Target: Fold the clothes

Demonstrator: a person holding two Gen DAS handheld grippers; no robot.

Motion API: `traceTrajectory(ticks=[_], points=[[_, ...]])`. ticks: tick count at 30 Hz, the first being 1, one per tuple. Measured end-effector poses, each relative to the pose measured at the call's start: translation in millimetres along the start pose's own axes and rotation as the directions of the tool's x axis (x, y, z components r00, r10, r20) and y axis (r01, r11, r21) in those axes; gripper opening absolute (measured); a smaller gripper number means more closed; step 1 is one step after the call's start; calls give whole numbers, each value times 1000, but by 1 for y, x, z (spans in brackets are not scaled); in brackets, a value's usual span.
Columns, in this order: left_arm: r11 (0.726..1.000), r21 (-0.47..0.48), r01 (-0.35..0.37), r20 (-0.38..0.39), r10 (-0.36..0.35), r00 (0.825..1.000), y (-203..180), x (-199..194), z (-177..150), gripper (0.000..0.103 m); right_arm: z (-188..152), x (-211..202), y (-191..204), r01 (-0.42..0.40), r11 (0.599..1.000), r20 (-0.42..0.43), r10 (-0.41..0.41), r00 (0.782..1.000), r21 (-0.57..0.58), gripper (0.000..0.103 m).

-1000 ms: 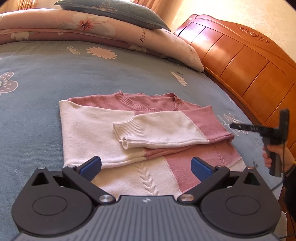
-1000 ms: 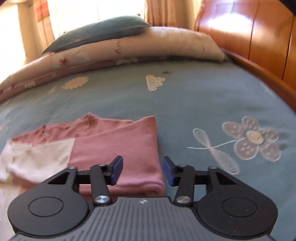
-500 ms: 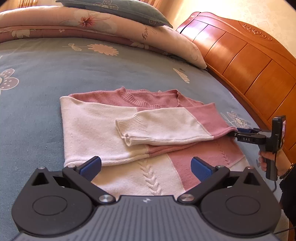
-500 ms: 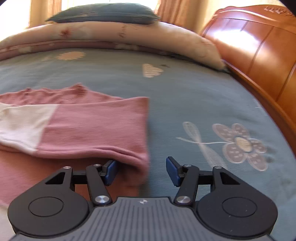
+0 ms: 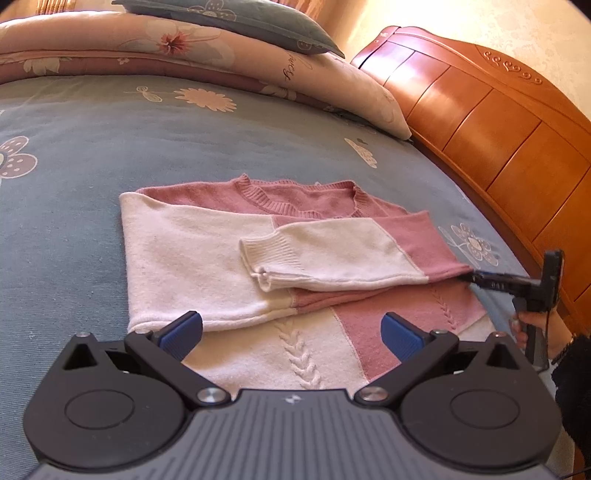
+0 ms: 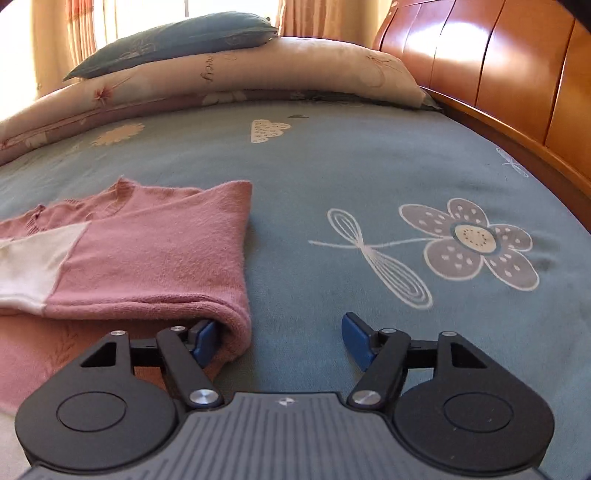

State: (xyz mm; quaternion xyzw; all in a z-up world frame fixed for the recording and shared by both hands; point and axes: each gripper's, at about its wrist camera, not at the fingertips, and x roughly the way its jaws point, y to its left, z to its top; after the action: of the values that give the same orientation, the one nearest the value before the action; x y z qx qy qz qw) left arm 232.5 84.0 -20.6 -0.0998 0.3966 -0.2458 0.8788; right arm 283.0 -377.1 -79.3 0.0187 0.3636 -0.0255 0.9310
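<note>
A pink and white knit sweater (image 5: 229, 258) lies flat on the blue flowered bedspread (image 5: 92, 147), both sleeves folded across its chest. My left gripper (image 5: 291, 332) hovers open over the sweater's lower hem, with nothing between its fingers. My right gripper (image 6: 279, 338) is low at the sweater's right side and its jaws are opening. Its left finger (image 6: 203, 338) is tucked under the folded pink sleeve (image 6: 147, 258); the right finger rests apart on the bedspread. The pads do not press the cloth. In the left wrist view the right gripper (image 5: 480, 277) touches the sleeve fold, held by a hand (image 5: 532, 325).
A floral quilt roll (image 5: 221, 55) and a grey-blue pillow (image 5: 229, 14) lie at the far end of the bed. A wooden headboard (image 5: 498, 122) runs along the right side. Bedspread (image 6: 369, 184) stretches right of the sweater.
My right gripper came down and in to the sleeve fold, and its jaws widened, the left finger slipping under the pink edge. The left gripper stayed put.
</note>
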Motion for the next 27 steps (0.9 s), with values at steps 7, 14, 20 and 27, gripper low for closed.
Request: traceTrajectory(ticks=[7, 14, 20, 27], points=[[1000, 13, -7, -10, 7, 1000, -3, 4, -1, 102, 12, -39, 39, 116, 968, -23, -124, 992, -224, 70], [1000, 18, -16, -18, 16, 1000, -4, 7, -2, 102, 47, -39, 66, 26, 983, 83, -11, 996, -181, 30], [1000, 13, -22, -25, 23, 999, -1, 9, -3, 102, 36, 21, 76, 77, 974, 3, -79, 997, -212, 26], [999, 18, -27, -29, 28, 999, -1, 12, -3, 102, 40, 4, 51, 8, 998, 53, -5, 999, -55, 26]])
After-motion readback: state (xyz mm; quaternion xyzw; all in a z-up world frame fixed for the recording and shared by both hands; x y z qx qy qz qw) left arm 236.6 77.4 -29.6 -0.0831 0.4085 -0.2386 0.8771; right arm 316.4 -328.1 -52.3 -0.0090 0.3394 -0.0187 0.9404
